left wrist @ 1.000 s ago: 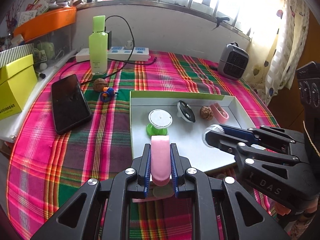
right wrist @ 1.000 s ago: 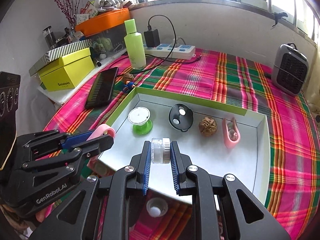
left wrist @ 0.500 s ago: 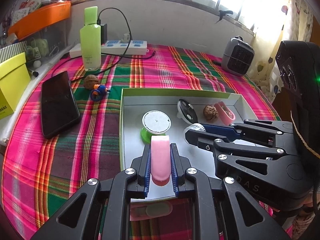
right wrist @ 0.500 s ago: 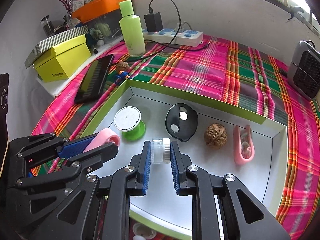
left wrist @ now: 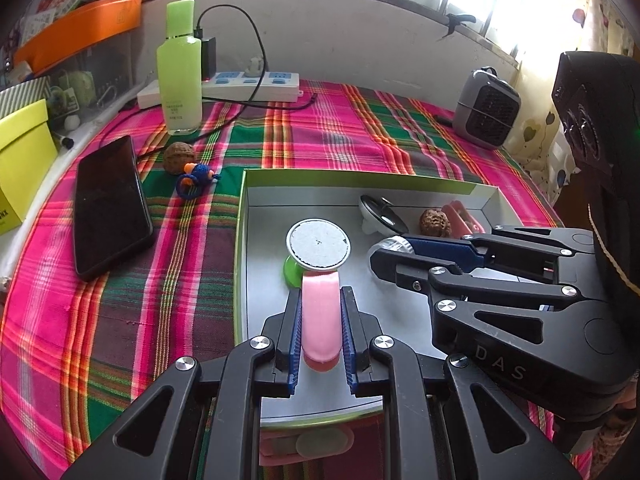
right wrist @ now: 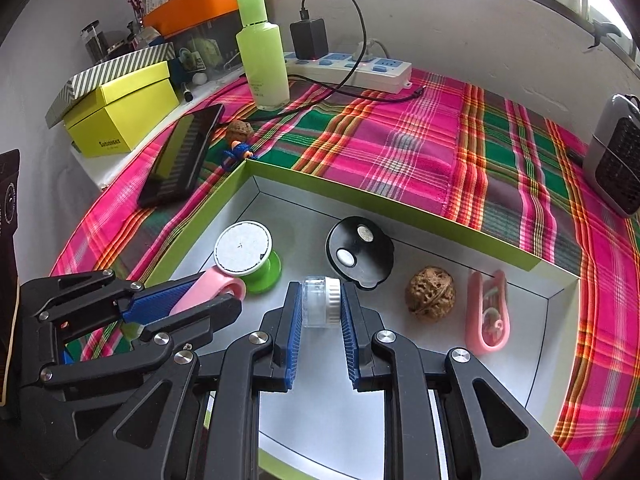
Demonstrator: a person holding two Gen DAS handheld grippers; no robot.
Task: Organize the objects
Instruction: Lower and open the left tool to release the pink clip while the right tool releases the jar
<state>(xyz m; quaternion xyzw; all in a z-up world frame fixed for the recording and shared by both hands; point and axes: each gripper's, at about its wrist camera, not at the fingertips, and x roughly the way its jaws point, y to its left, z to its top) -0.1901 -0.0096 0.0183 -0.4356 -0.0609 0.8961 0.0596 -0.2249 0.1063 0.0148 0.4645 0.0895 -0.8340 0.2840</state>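
Carrying two items over the tray at once, you are at the placing step. The pink case (left wrist: 321, 316) sits clamped between the pads of your left gripper (left wrist: 321, 322), low in the middle of the left wrist view, its far end just short of the green spool (left wrist: 318, 245) with the white round top. The small clear jar (right wrist: 321, 302) with its white lid is pinched in your right gripper (right wrist: 321, 312), centre of the right wrist view, above the tray's bare floor between the spool and the black disc (right wrist: 359, 254).

The green-rimmed tray (right wrist: 384, 200) already holds the spool, the disc, a walnut (right wrist: 430, 294) and a pink clip (right wrist: 487, 312) along its far side. Next, I judge, you lower each item onto the open near floor and release, keeping the case clear of the spool.

Another walnut (left wrist: 180, 153) and a blue trinket (left wrist: 196, 178) lie outside, upper left, beside the phone (left wrist: 110, 206).
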